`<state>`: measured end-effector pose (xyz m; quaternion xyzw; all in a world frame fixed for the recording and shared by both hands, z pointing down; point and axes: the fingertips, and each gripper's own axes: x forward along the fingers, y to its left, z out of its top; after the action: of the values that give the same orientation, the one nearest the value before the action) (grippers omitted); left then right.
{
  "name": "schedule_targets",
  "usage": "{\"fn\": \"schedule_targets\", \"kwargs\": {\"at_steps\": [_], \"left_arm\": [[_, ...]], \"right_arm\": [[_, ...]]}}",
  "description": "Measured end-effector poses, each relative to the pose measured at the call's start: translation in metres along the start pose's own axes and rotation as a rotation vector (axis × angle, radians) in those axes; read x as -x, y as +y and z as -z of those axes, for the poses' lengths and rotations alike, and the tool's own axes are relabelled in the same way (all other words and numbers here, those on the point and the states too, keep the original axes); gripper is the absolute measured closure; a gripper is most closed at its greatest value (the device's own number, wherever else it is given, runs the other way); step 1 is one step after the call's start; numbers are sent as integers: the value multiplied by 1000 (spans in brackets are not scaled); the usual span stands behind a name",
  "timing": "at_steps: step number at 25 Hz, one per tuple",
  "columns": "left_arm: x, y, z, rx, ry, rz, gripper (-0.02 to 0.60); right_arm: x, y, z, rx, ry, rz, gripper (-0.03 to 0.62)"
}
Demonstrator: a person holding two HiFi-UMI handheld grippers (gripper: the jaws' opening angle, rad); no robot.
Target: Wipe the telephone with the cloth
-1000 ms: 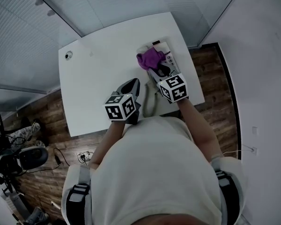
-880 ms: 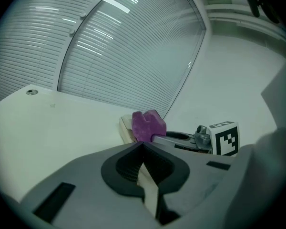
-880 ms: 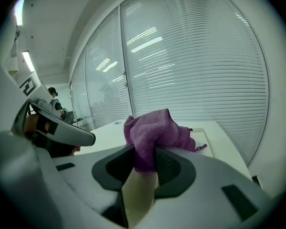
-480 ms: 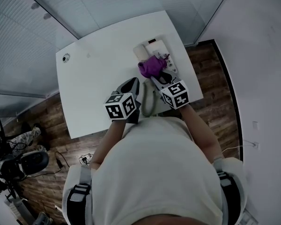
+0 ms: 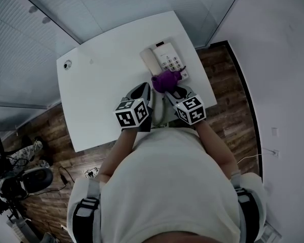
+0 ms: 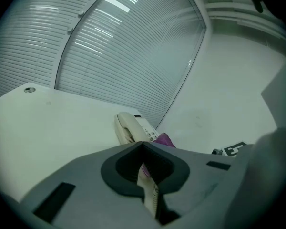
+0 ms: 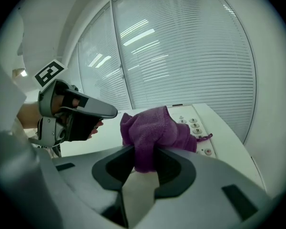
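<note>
The right tool (image 5: pixel 170 88) is clamped on the purple cloth (image 5: pixel 165 80): in the right gripper view its jaws (image 7: pixel 144 157) pinch a fold of the cloth (image 7: pixel 152 128), and the rest bunches out just past the tips. The left tool (image 5: pixel 142 91) is shut, its jaws meeting at the tips with nothing between them (image 6: pixel 143 147). It hangs beside the right tool, on its left, and does not touch the telephone.

Under both tools spreads the white desk (image 5: pixel 104 85), most of its bare top ahead and to the left of the left tool.

The cream telephone (image 5: pixel 163 59) lies on the desk directly ahead of the right tool, and ahead and to the right of the left tool (image 6: pixel 132 128). Its handset (image 5: pixel 148 59) rests in the cradle, on the side nearer the left tool.

The cloth sits over the telephone's near end, between the right tool's tips and the keypad (image 7: pixel 195 124), whose keys show just beyond and to the right of it.

A small round fitting (image 5: pixel 67 64) lies in the desk's far left corner, well apart from both tools.
</note>
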<state>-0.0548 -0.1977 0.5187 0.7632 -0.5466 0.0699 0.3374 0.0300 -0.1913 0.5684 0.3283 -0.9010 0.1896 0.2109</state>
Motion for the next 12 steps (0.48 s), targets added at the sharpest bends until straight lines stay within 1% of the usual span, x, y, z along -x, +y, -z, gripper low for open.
{"fn": "schedule_targets", "kwargs": {"at_steps": [4, 7, 10, 12], "left_arm": [[-6, -3, -3, -2, -2, 1, 560], [-12, -3, -4, 1, 0, -15, 560], [-18, -2, -5, 2, -2, -29, 560], [-22, -4, -6, -4, -4, -40, 560]], "right_arm": [[2, 0, 6, -8, 15, 8, 467], [4, -2, 12, -18, 32, 18, 467], [10, -7, 17, -44, 40, 45, 467], [17, -14, 17, -72, 22, 71, 467]]}}
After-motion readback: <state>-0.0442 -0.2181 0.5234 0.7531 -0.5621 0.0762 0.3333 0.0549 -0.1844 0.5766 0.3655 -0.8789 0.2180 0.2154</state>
